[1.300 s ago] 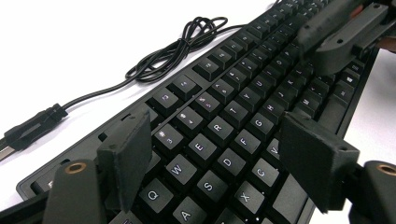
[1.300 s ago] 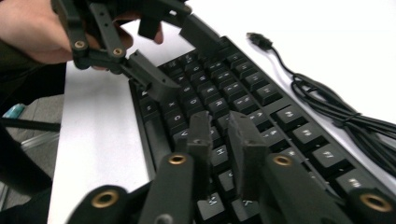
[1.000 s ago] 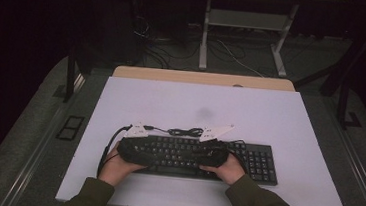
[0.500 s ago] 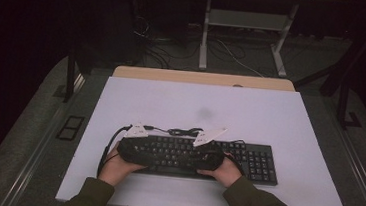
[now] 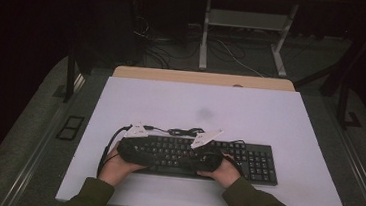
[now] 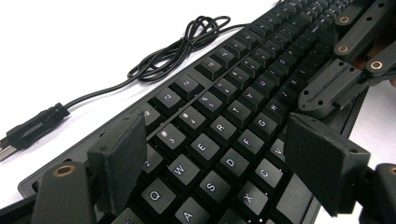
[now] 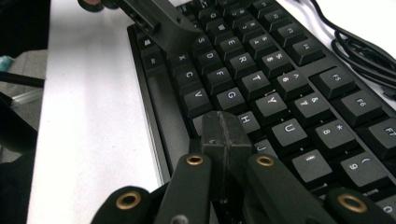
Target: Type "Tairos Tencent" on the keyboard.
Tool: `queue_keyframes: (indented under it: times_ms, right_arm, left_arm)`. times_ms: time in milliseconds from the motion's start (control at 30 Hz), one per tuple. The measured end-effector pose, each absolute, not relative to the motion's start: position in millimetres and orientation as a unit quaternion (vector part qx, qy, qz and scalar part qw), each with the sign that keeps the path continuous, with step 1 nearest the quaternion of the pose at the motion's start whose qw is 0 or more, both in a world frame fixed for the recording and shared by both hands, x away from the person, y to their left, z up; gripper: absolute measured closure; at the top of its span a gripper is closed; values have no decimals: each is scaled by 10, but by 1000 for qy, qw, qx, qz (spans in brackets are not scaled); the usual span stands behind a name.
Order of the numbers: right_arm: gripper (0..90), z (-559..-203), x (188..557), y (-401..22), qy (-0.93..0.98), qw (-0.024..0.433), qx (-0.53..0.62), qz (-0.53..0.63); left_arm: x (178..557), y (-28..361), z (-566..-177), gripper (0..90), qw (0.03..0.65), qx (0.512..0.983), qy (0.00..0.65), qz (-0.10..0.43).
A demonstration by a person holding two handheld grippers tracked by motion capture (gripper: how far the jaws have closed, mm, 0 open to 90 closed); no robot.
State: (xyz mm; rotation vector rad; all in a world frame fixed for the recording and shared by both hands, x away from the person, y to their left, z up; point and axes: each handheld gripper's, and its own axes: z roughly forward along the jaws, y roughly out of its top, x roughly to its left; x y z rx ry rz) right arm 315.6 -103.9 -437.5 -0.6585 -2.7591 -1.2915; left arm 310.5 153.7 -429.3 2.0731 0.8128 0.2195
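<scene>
The black keyboard (image 5: 206, 158) lies flat on the white table (image 5: 210, 110), toward the near edge and a little right of centre, its long side running across in the high view. I read white legends on the keys in both gripper views; in the left gripper view the rows with Q, W, E and A, S, D sit closest to the lens. My left gripper (image 6: 212, 156) hovers over that left end of the board with its two black pads standing well apart, keys visible in the gap between them and nothing clamped. My right gripper (image 7: 224, 135) has its jaws pressed together into one block, tip down over the keys around H and J; I cannot tell whether the tip actually touches a key cap. Each gripper shows at the far edge of the other's view, so the two face one another along the keyboard. In the high view both hands come in from the bottom edge, left hand (image 5: 115, 165) at the keyboard's left end, right hand (image 5: 225, 173) near its middle, with olive sleeves behind them. The keyboard's black cable (image 6: 180, 49) lies in a loose bundle on the table just beyond the function row, its USB plug (image 6: 28, 133) resting on the white surface apart from the board. Beyond the table I note a dark floor with loose wires and the legs of another table.
</scene>
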Motion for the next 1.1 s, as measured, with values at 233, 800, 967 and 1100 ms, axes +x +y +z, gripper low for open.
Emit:
queue_keyframes:
  times_ms: [233, 800, 967, 1100]
  right_arm:
    - [893, -4379, 3151, -1036, -887, 9, -211, -411]
    - [827, -4316, 3204, -1149, -867, 17, -223, -445]
    - [757, -4295, 3228, -1207, -861, 13, -228, -454]
    - [702, -4279, 3252, -1260, -855, 9, -234, -462]
  left_arm:
    - [3102, 1534, -4292, 206, 439, 832, 328, 88]
    - [3094, 1541, -4274, 236, 440, 831, 327, 91]
    - [3083, 1537, -4260, 282, 446, 829, 325, 92]
    - [3072, 1538, -4242, 340, 448, 829, 322, 92]
